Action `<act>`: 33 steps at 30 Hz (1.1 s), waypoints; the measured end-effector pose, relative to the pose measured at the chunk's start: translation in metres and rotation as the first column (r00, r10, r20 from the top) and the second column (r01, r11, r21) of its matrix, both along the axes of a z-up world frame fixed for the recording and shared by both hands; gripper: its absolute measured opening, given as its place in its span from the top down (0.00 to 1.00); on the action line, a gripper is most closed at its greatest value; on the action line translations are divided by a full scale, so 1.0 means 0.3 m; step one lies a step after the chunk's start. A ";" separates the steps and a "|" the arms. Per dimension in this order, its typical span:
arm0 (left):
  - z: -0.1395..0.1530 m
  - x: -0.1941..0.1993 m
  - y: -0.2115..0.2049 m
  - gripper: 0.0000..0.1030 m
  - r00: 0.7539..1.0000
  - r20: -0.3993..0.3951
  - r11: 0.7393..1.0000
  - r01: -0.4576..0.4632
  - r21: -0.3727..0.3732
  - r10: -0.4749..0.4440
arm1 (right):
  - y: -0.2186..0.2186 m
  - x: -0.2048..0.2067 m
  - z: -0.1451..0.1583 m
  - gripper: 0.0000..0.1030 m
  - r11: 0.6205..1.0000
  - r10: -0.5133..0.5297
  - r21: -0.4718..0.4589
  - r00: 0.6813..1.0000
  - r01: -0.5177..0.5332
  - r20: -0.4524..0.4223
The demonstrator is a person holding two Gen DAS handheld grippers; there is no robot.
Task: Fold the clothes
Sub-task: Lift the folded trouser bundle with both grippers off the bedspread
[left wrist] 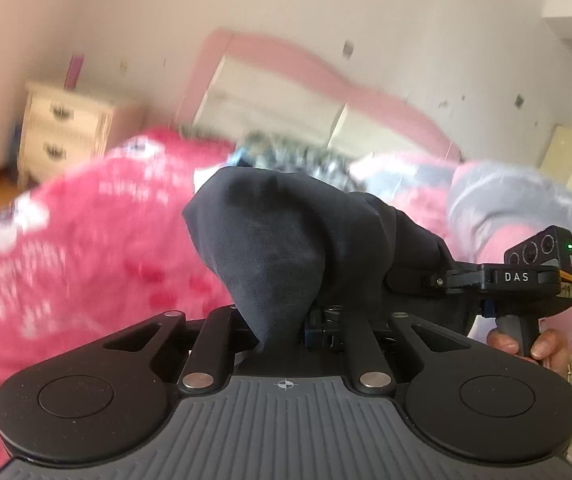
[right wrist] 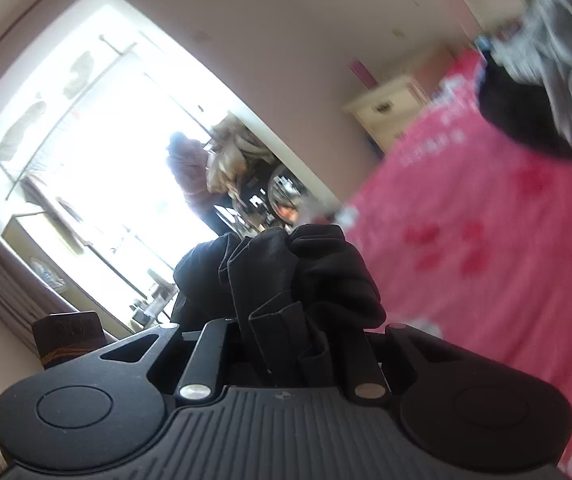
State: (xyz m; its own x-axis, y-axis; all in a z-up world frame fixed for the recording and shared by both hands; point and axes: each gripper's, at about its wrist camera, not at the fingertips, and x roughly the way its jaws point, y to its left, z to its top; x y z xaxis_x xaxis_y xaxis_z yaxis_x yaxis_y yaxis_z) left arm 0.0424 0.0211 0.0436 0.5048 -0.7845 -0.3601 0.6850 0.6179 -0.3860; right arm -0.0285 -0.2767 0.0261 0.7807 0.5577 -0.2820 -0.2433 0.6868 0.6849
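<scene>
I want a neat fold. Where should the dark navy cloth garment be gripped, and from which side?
Grip the dark navy cloth garment at an outer edge or corner, coming from the side. Now it bunches inside both the left hand-held gripper and the right hand-held gripper, leaving no flat edge.

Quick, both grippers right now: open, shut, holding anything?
Left gripper: shut on the dark garment.
Right gripper: shut on a bunched part of the dark garment.
</scene>
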 end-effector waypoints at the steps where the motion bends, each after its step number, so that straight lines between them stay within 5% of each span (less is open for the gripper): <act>1: 0.034 -0.007 0.009 0.88 1.000 0.014 1.000 -0.009 -0.011 0.009 | 0.005 0.000 0.043 0.84 1.000 0.004 -0.008 1.000 -0.003 0.022; 11: 0.360 -0.143 0.222 0.89 0.966 0.205 0.987 -0.160 -0.004 0.158 | 0.206 0.058 0.395 0.84 0.990 0.137 -0.053 0.969 -0.129 0.206; 18: 0.434 -0.261 0.488 0.89 0.899 0.234 0.919 -0.390 0.049 0.369 | 0.538 0.147 0.461 0.84 0.936 0.345 -0.013 0.908 -0.352 0.239; 23: 0.388 -0.370 0.655 0.89 0.818 0.204 0.826 -0.560 0.070 0.538 | 0.807 0.218 0.434 0.84 0.855 0.492 0.064 0.843 -0.515 0.218; 33: 0.186 -0.533 0.977 0.89 0.551 0.056 0.542 -0.831 0.127 0.832 | 1.378 0.383 0.134 0.84 0.642 0.751 0.148 0.656 -0.752 0.079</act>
